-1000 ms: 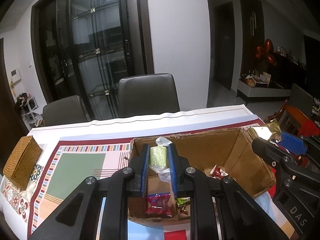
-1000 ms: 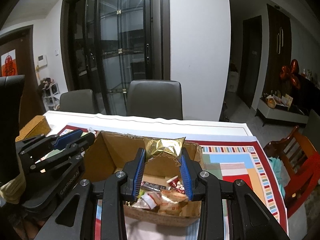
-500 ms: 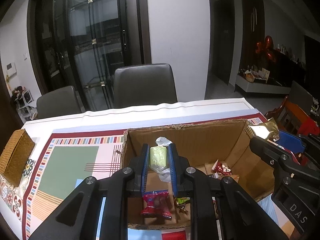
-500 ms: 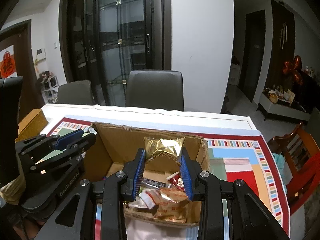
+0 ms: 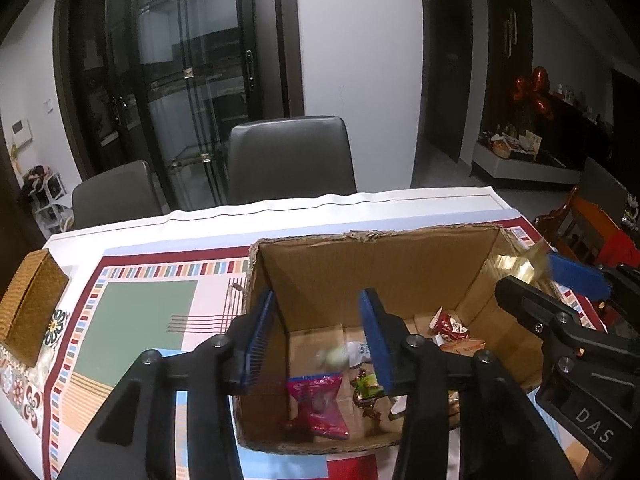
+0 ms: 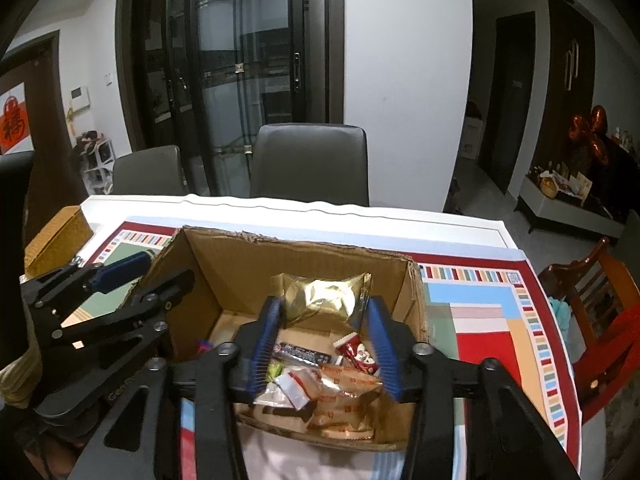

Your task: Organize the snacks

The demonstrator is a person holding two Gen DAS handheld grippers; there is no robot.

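Here, in the left wrist view, my left gripper hangs over the near end of the cardboard box; its jaws have just been opening and nothing is between the pads. The pale green snack lies blurred on the box floor below the gap, just beyond a pink packet and a small green sweet, whose wrappers I cannot read. My own fingers hide the near wall of the box.

In the right wrist view, my right gripper also has jaws that have just been opening, with the gold foil bag between the blue pads; whether they touch its sides I cannot tell. The bag stands over the box interior, in front of its far wall. Under it lie a dark bar, a red-and-white packet and orange wrappers, partly cut off by my fingers.

The box sits on a patterned cloth on the table, a woven box well apart on the left, two dark chairs behind.
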